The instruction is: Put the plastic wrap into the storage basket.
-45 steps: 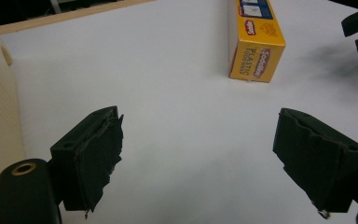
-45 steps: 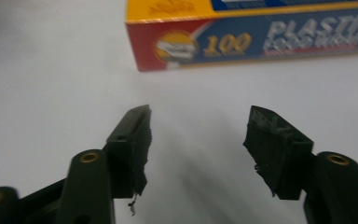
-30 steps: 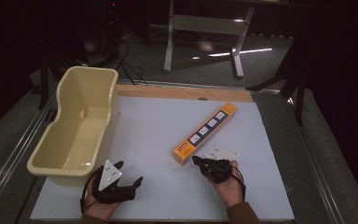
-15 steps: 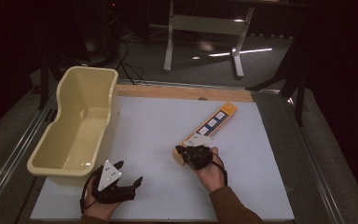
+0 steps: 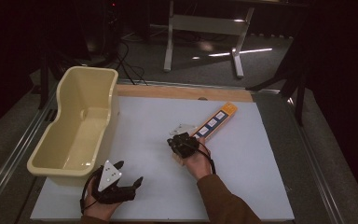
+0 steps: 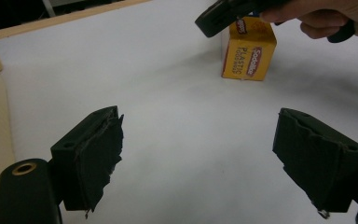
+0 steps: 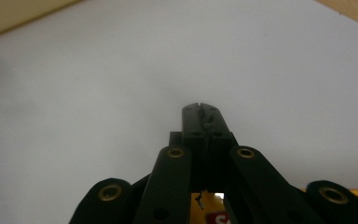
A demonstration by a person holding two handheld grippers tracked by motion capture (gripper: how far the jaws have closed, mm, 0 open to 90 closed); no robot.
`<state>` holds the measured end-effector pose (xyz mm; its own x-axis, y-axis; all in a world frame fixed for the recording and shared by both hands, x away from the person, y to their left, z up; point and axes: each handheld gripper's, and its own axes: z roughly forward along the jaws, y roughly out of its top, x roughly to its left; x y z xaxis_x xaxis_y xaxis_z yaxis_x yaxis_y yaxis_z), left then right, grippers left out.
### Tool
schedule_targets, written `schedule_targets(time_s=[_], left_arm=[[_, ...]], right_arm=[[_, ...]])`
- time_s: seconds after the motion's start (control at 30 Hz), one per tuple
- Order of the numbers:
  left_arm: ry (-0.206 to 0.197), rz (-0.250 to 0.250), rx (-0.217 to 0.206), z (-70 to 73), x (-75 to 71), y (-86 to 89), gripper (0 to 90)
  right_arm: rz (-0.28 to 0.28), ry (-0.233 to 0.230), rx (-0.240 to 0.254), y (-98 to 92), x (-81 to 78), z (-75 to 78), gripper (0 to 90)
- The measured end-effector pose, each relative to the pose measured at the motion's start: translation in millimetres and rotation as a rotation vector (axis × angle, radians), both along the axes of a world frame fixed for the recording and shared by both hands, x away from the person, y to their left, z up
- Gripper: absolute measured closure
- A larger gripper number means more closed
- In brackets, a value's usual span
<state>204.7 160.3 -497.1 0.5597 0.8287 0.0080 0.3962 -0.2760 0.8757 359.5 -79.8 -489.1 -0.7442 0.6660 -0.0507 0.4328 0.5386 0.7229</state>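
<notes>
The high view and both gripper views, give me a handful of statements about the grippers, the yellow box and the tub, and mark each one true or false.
1. The left gripper has its jaws wide apart with nothing between them. True.
2. The right gripper is open around the yellow box. False: its jaws are closed together with nothing between them, above the box's near end.
3. The cream tub sits at the left side of the white table. True.
4. The yellow box lies inside the tub. False: it lies on the table, right of the tub.
5. The left gripper touches the box. False: it is near the front edge, well apart from it.
</notes>
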Motion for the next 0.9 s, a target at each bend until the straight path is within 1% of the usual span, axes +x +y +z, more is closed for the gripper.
schedule_targets(time_s=[0.03, 0.07, 0.17, 0.2, 0.27, 0.3, 0.33, 0.47, 0.5, 0.53, 0.6, 0.63, 0.67, 0.7, 0.83, 0.87, 0.9], left_arm=[[0.0, 0.0, 0.0, 0.0, 0.0, 0.0, 15.8], [0.0, 0.0, -0.001, 0.1, 0.1, 0.2, 15.8], [0.001, -0.006, -0.003, 0.0, 0.1, -0.3, 15.8], [0.0, -0.009, -0.002, 0.2, -0.1, -0.5, 15.8], [-0.005, -0.01, -0.003, 0.5, -0.6, -0.9, 15.8], [-0.006, -0.01, -0.003, 0.5, -0.5, -0.8, 15.8], [-0.005, -0.008, -0.004, 0.5, -0.4, -0.5, 15.8], [-0.004, -0.006, -0.005, 0.5, -0.1, 0.0, 15.8], [-0.005, -0.011, -0.009, 0.7, -0.6, -0.1, 15.8], [-0.006, -0.013, -0.008, 0.7, -0.7, -0.2, 15.8], [-0.008, -0.013, -0.008, 0.8, -0.8, -0.4, 15.8], [-0.008, -0.013, -0.008, 0.8, -0.8, -0.4, 15.8], [-0.008, -0.013, -0.01, 0.8, -0.9, -0.2, 15.8], [-0.008, -0.011, -0.01, 0.8, -0.9, -0.2, 15.8], [-0.012, -0.012, -0.008, 1.1, -1.0, 0.1, 15.8], [-0.01, -0.011, -0.01, 0.9, -0.8, -0.1, 15.8], [-0.01, -0.011, -0.01, 0.9, -0.8, -0.1, 15.8]], right_arm=[[0.0, 0.0, 0.0, 0.0, 0.0, 0.0, 89.7], [0.006, 0.009, -0.025, 2.6, 2.8, -0.9, 89.8], [0.013, 0.023, -0.056, 3.7, 4.9, -3.9, 89.7], [0.016, 0.034, -0.072, 3.8, 6.3, -6.1, 89.8], [0.015, 0.035, -0.08, 3.6, 7.3, -7.5, 89.8], [0.01, 0.058, -0.078, 1.7, 9.8, -10.4, 89.7], [0.008, 0.067, -0.071, 0.7, 10.5, -10.1, 89.8], [0.005, 0.078, -0.087, 0.9, 9.9, -8.8, 89.8], [0.007, 0.102, -0.083, -0.8, 10.4, -8.1, 89.8], [0.011, 0.114, -0.085, -1.7, 10.9, -7.5, 89.8], [0.019, 0.119, -0.101, -2.4, 9.7, -6.6, 89.8], [0.019, 0.119, -0.101, -2.4, 9.7, -6.6, 89.8], [0.011, 0.131, -0.112, -4.1, 7.3, -5.6, 89.7], [0.011, 0.133, -0.116, -5.0, 6.2, -5.4, 89.7], [0.018, 0.129, -0.129, -10.7, 0.2, -5.0, 89.8], [0.012, 0.135, -0.133, -17.4, -6.2, -4.6, 89.7], [0.012, 0.135, -0.133, -17.4, -6.2, -4.6, 89.7]])
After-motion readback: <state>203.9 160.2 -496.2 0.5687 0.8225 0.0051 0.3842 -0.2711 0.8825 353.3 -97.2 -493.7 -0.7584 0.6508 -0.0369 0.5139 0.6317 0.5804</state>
